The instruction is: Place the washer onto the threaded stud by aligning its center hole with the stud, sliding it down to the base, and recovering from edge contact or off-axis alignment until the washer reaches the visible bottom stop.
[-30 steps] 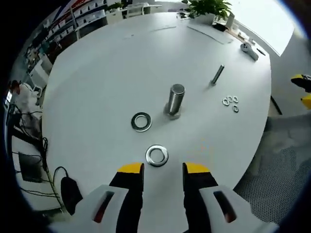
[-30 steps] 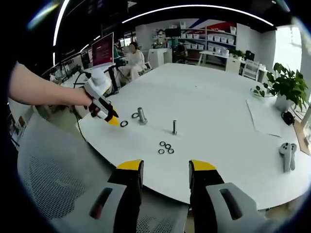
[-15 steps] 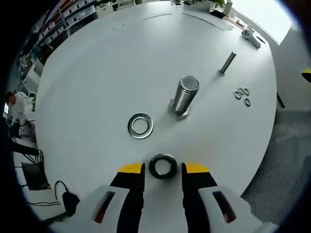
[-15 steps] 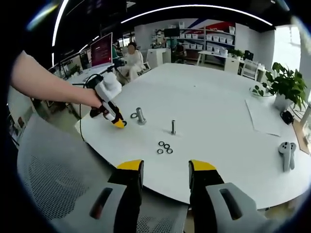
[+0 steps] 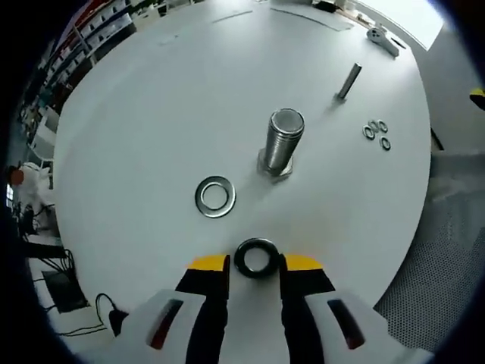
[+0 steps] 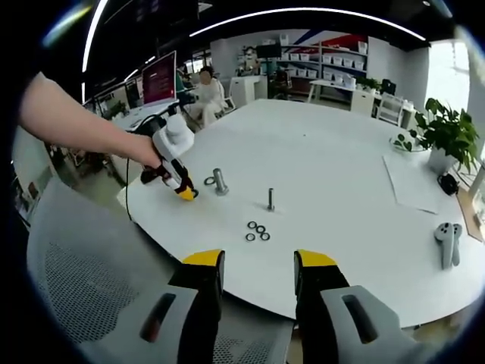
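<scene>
1. White and round, the worktop (image 5: 151, 114) carries everything I can see, with shelves and a potted plant (image 6: 447, 136) behind it in the right gripper view.
2. My left gripper (image 5: 254, 265) sits low over the near edge of the worktop, and its yellow-tipped fingers (image 5: 208, 267) pinch a dark-looking washer (image 5: 256, 257) between them; I cannot tell whether that washer touches the surface.
3. I see the threaded stud (image 5: 282, 140) standing upright on its hex base further in from that edge, well apart from the held washer.
4. A second washer (image 5: 215, 196) lies flat on the worktop between the stud and my left gripper, off to one side.
5. Beyond the stud stand a thin bolt (image 5: 348, 81) and three small washers (image 5: 377, 133) in a cluster.
6. My right gripper (image 6: 258, 265) hangs off the worktop's edge, over a mesh chair (image 6: 91, 280), its fingers spread with nothing between them.
</scene>
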Demonstrator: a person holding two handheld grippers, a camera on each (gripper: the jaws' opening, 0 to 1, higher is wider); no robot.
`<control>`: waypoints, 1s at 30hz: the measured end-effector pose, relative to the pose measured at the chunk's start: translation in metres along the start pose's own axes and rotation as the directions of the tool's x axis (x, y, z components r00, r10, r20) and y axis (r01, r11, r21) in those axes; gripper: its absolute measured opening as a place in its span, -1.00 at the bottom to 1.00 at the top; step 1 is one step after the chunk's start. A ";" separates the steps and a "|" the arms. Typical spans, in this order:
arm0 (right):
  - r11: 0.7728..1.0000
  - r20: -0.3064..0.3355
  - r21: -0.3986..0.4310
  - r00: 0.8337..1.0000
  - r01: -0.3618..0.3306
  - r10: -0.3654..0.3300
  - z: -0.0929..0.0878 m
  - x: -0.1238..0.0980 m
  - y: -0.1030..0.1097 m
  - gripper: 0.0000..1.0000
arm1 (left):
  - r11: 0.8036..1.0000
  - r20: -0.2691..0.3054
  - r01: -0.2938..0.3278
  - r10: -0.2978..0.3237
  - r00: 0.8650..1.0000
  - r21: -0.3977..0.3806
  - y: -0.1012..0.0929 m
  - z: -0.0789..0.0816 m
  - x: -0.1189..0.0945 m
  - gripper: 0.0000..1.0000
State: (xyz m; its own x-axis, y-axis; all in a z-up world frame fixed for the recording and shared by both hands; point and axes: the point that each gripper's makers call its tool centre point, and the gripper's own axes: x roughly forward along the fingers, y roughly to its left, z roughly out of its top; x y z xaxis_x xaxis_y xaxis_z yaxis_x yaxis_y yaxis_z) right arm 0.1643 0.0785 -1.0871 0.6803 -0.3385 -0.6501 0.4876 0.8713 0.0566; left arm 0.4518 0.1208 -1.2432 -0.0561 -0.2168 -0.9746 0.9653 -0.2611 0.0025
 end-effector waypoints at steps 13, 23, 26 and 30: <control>1.000 0.000 -0.006 1.000 0.000 0.000 0.000 0.000 0.001 -0.22 | 1.000 -0.025 0.006 -0.006 1.000 0.000 0.001 0.004 0.000 -0.49; 1.000 0.003 -0.008 1.000 -0.002 0.002 0.001 0.001 0.001 -0.22 | 1.000 -0.032 0.002 -0.002 0.999 -0.014 -0.003 -0.001 -0.004 -0.46; 1.000 0.004 -0.008 1.000 -0.003 0.003 0.001 0.001 0.002 -0.22 | 1.000 -0.002 0.003 -0.003 1.000 -0.021 -0.002 0.002 -0.003 -0.57; 1.000 0.003 -0.009 1.000 -0.002 0.002 0.000 0.001 0.002 -0.22 | 1.000 -0.004 0.000 0.000 1.000 0.001 -0.006 0.001 -0.003 -0.58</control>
State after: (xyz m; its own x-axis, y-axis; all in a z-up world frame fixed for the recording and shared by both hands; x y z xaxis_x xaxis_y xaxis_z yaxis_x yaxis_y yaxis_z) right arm 0.1658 0.0797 -1.0872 0.6829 -0.3377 -0.6478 0.4813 0.8751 0.0512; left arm 0.4459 0.1226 -1.2397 -0.0547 -0.2127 -0.9756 0.9650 -0.2623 0.0031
